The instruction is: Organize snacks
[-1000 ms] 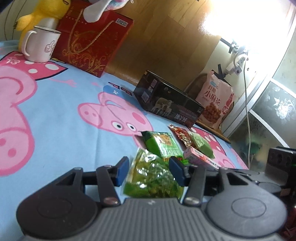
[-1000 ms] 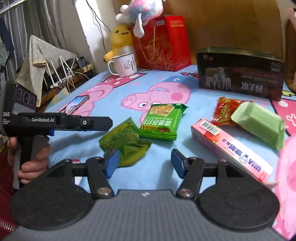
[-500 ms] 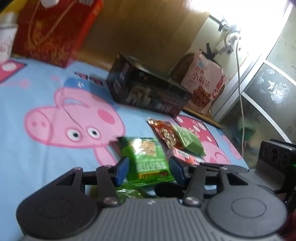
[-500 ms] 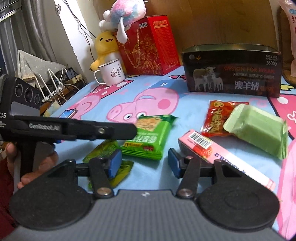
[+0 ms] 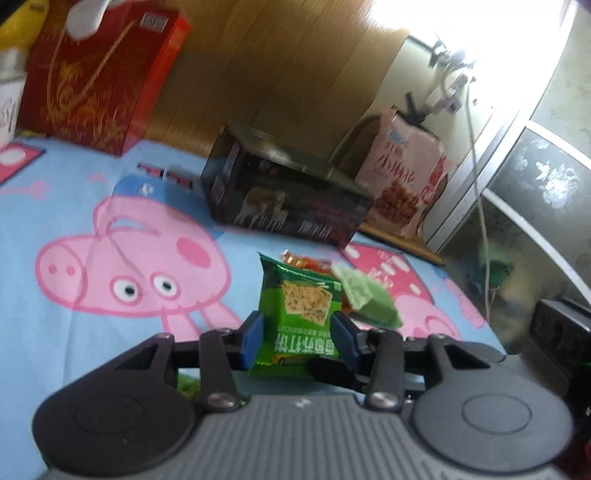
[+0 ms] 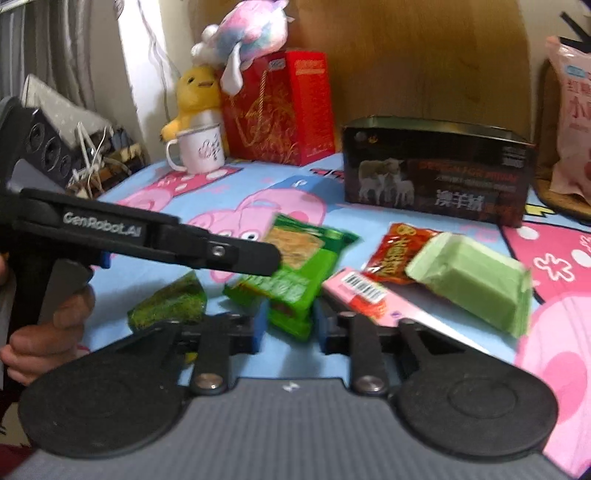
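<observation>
Jaws of the left gripper (image 5: 298, 338) flank the green cracker packet (image 5: 301, 321), the blue pads pressed to its two sides, and the packet stands tilted up off the sheet: judged clamped. Jaws of the right gripper (image 6: 288, 326) stand apart; the packet's near corner (image 6: 291, 288) lies between them, with no clear contact.

Progress (judgement): early. One packet is lifted and none is yet in the open dark box (image 6: 436, 184), the likely bin, far right of centre. Five snacks are left to sort.

Largest to smallest:
- Bed sheet (image 6: 258, 184): soft cloth, light blue with pink cartoon pigs, and it carries everything.
- Dark box: rigid, rectangular, glossy print of sheep, its top open.
- Red gift bag (image 6: 284, 110): stiff card with gold pattern and cord handle, at the far left, a plush toy (image 6: 243, 33) on top.
- Pale green wrapped block (image 6: 472, 284): matte film with crimped ends, a brick shape at the near right.
- Pink carton (image 6: 369, 299): long, thin card with a barcode, lying just beside the cracker packet.
- Green cracker packet: glossy foil pillow pack, flat and springy.
- Red sachet (image 6: 399, 254): crinkled foil, partly under the green block.
- Clear green sachet (image 6: 170, 306): limp and see-through with leafy contents, at the near left.
</observation>
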Demonstrator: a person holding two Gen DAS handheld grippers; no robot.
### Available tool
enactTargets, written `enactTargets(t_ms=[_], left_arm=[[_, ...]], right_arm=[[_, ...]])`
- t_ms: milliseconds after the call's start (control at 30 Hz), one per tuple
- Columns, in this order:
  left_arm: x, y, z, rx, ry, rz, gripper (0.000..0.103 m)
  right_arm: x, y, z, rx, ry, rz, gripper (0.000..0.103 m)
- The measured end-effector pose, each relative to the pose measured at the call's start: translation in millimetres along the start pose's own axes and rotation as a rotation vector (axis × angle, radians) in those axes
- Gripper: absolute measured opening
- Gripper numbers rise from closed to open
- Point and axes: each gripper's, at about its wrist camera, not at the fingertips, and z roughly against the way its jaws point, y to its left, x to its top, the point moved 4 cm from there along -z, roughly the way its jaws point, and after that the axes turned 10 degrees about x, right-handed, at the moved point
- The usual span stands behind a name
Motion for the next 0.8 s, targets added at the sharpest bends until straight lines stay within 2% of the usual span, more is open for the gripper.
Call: enactTargets(t_ms=[133, 300, 533, 667, 800], left_arm=[[3, -6, 21, -0.007, -0.046, 0.01, 0.04], [-6, -19, 31, -0.025, -0.027, 0.001, 0.04], [-33, -45, 18, -0.025, 0.078, -0.057, 0.04], [-48, -45, 11, -0.04, 0.159, -0.043, 0.04], [-31, -41, 29, 0.01, 0.079, -0.069, 0.041]], right_arm=[[5, 3, 8, 0.051, -0.038, -0.02, 0.023], [2, 8, 24, 0.077, -0.04, -0.001, 0.024], [-17, -10, 50, 0.103, 0.033, -0.082, 0.024], [-25, -15, 60, 0.103, 0.024, -0.121, 0.027], [-23, -22, 78, 0.036, -0.026, -0.072, 0.027]])
